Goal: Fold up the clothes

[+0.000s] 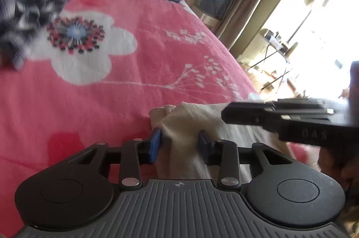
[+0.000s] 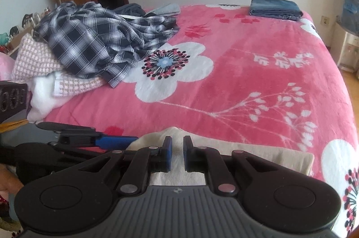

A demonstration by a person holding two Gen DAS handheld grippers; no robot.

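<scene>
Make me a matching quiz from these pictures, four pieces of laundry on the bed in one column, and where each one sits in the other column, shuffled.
Things:
1. cream garment
2. plaid shirt
3. folded jeans
4. pink houndstooth cloth

Places:
A. far right corner of the bed
B. under the plaid heap, left edge
C. near edge, by both grippers
D. crumpled on top of the left pile

Pairs: 1-C, 2-D, 3-A, 4-B

Each black hand-held gripper has blue pads, silver rivets and a ribbed grey base.
</scene>
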